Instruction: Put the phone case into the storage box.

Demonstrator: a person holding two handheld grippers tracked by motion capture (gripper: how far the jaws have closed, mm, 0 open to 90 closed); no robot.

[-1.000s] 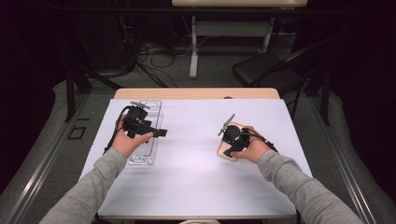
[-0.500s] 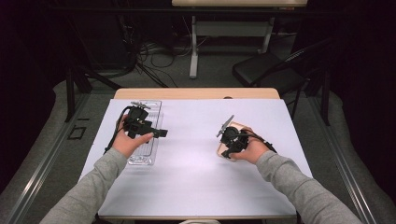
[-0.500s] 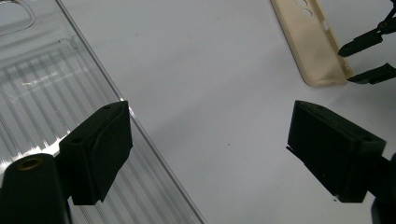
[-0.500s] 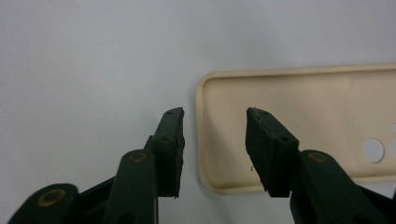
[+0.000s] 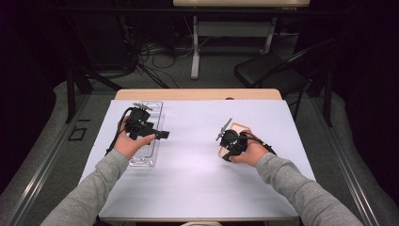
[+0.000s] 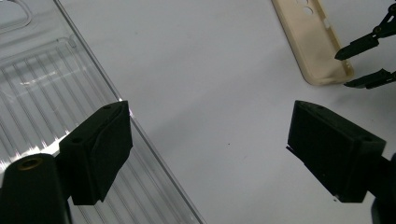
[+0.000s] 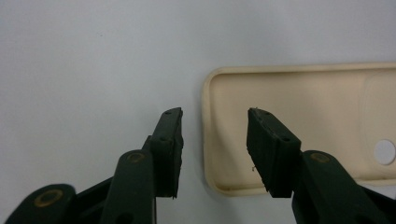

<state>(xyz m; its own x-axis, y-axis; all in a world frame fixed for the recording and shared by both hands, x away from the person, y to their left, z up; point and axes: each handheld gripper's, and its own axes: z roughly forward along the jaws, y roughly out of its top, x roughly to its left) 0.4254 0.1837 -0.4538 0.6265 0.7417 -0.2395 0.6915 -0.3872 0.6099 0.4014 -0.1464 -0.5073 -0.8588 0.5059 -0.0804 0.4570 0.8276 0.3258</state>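
I can read no text, label, brand, number or sign anywhere on my feeds. The cream-coloured plastic phone case that lies under my right tongs' tips is blank inside, with only a round hole. The clear ribbed plastic tray under my left tongs carries moulded ridges but no lettering. The pale lilac table cover between the tongs is plain.

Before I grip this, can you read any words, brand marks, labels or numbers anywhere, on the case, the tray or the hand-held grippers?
None: no readable text.
Cream phone case: plain, cut-out holes only.
Clear ribbed tray: moulded ridges, no lettering.
Right hand-held gripper and left hand-held gripper: unmarked black jaws.
White table cover: blank.
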